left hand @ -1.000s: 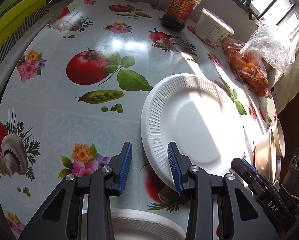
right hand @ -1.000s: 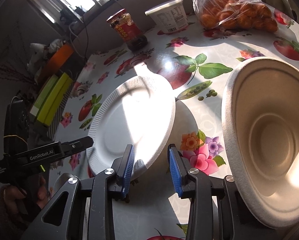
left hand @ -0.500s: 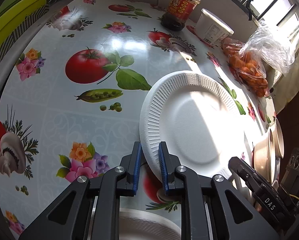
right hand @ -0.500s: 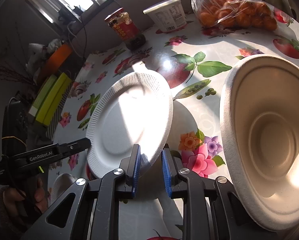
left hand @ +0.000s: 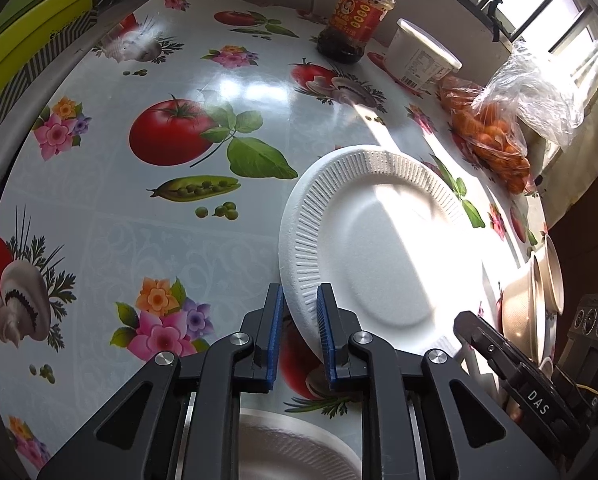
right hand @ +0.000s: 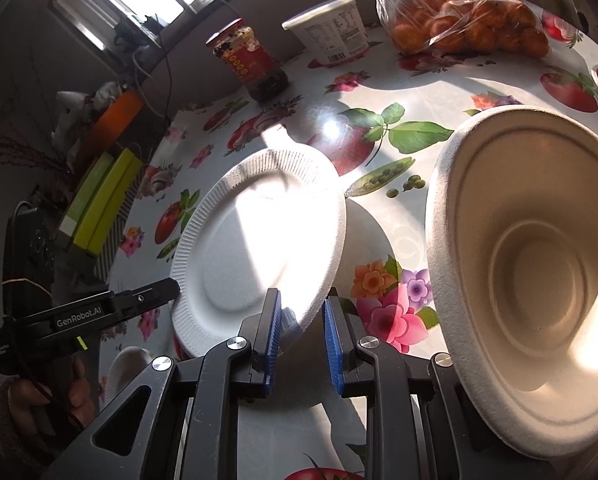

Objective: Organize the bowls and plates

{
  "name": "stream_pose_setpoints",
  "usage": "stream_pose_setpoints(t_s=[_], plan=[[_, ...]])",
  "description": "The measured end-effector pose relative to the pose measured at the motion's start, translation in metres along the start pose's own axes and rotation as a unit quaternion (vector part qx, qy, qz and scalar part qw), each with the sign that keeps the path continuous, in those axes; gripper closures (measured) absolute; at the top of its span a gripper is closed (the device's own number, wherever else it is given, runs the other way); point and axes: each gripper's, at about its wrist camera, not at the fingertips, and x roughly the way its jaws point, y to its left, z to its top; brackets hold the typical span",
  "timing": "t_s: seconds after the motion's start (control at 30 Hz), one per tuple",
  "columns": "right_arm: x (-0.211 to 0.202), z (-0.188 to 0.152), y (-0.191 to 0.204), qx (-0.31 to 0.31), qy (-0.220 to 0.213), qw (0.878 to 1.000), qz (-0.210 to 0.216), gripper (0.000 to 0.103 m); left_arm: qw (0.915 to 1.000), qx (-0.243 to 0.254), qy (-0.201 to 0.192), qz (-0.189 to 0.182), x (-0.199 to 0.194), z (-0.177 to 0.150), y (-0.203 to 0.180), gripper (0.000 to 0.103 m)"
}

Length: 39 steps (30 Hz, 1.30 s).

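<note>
Jaws: both sets closed on the rim of one white plate (left hand: 379, 248). Left gripper (left hand: 300, 336) clamped on the near-left rim, right gripper (right hand: 301, 336) clamped on the opposite edge. Plate held tilted above the table (left hand: 139, 240), its near edge raised. Contact at the outer pad of the right gripper not fully clear.

Risks, judged from this state:
- Avoid pulling the grippers apart or twisting them against each other. Thin foam rim; likely to crease or tear.
- Avoid unequal release. With one side freed, expect the plate to swing and drop.
- Keep clear of the beige bowl (right hand: 531, 280), just beside the right gripper. Light enough to be knocked aside.
- Check alignment before lowering onto the second white plate (left hand: 295, 452), below the left gripper. Off-centre placement likely to slide.

Containers:
- Held plate: empty.
- Beige bowl: empty.
- Red-labelled jar (left hand: 357, 12): lid on, dark sauce inside.
- White tub (left hand: 419, 56): lidded, contents hidden.
- Clear bag (left hand: 491, 140): small orange fruit.
</note>
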Motion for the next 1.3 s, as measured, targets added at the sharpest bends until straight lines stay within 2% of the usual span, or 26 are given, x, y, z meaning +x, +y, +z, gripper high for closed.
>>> stream_pose_setpoints(t_s=[0.83,1.3], plan=[[-0.029,-0.016,0.020,-0.011,-0.008,1.000,0.019,0.083,0.9994,0.002,-0.032,-0.011,-0.044,-0.026,0.005,0.085],[-0.038,-0.032,0.038,-0.031,-0.001,0.999,0.040,0.082,0.9985,-0.012,-0.051,-0.011,-0.073,-0.057,0.021,0.085]])
